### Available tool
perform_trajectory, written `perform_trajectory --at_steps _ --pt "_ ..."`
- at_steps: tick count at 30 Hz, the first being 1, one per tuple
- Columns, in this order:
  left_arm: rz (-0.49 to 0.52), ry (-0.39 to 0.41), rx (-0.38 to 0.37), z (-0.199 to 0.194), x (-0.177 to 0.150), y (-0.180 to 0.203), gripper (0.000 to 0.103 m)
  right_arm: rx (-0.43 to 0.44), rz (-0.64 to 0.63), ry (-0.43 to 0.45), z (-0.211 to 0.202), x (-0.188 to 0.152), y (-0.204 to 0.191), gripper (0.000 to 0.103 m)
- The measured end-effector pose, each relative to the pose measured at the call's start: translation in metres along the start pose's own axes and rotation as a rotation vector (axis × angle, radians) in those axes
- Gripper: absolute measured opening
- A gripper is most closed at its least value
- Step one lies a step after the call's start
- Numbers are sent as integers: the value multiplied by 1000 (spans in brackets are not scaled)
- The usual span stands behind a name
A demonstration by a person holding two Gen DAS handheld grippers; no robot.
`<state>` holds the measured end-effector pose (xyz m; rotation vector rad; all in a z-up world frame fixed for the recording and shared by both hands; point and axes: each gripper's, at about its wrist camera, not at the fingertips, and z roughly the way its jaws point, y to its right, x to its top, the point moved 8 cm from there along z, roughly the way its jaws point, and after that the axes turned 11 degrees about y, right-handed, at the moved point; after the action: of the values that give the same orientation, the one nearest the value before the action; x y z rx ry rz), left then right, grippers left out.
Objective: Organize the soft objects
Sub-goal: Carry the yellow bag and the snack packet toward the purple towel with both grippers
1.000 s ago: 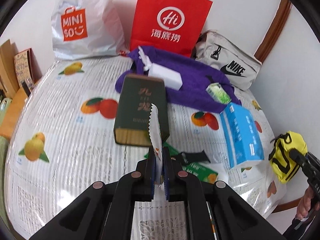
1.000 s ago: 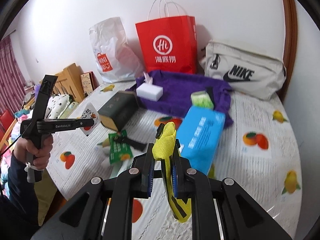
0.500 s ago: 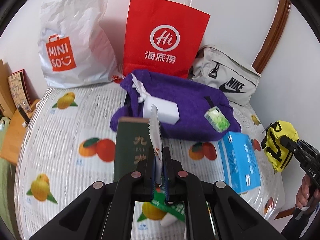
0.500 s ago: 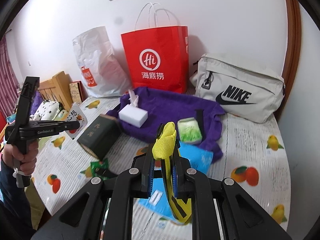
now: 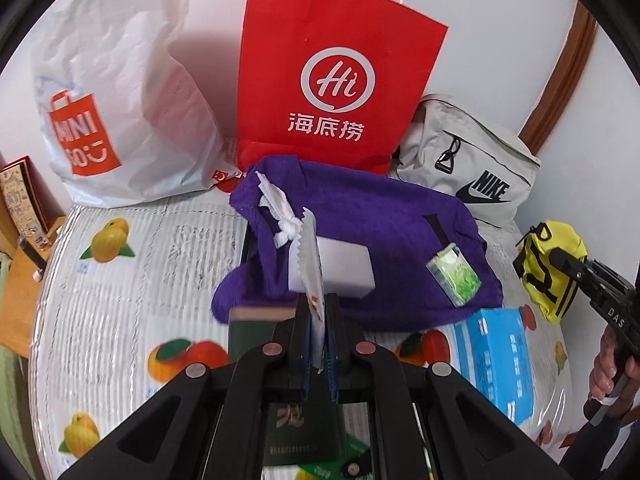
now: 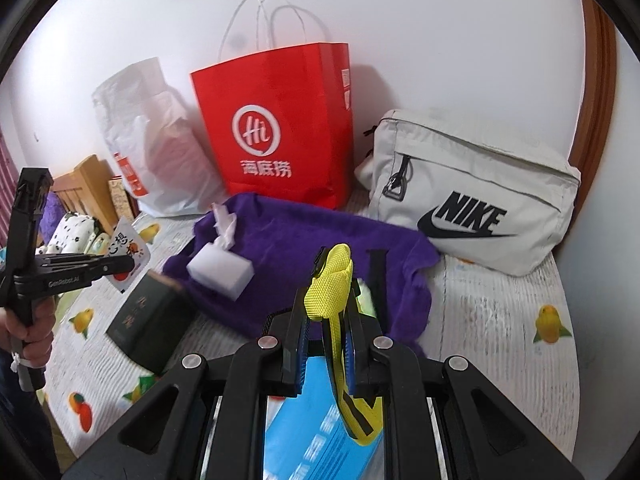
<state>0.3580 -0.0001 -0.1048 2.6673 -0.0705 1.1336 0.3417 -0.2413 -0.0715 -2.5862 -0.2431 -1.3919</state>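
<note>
Firmly clamped — left hand-held gripper (image 5: pixel 319 320) on sachet (image 5: pixel 311 256), right hand-held gripper (image 6: pixel 328 320) on yellow pouch (image 6: pixel 334 280)

Along the wall, the white plastic bag (image 5: pixel 120 92), red paper bag (image 5: pixel 332 76) and grey Nike bag (image 6: pixel 472 192) close off the far edge of the surface (image 5: pixel 120 280). The purple towel (image 5: pixel 380 220) with its white tissue pack (image 5: pixel 340 272) and the dark green box (image 6: pixel 148 320) crowd the middle. Bare fruit-print cover lies open at left, and at right beside the towel.
</note>
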Motion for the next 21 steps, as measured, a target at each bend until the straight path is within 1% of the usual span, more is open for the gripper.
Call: perform_trajectory --at_steps 4,9,12,14,16,21 --pt "0 -21 -19 20 8 4 7 -28 -21 0 26 10 10 14" --pt "34 -29 -34 42 25 15 7 -50 -30 -12 55 17 22 14" --pt "34 -33 -40 54 35 19 7 -57 -49 -22 71 21 25 14" --pt "33 -41 -55 62 39 22 7 -70 -57 -32 80 21 29 14" --pt "34 -52 -58 74 43 25 7 -65 -50 -43 90 20 32 14" --pt "6 -88 -72 102 47 28 7 -99 -69 -79 113 17 42 14"
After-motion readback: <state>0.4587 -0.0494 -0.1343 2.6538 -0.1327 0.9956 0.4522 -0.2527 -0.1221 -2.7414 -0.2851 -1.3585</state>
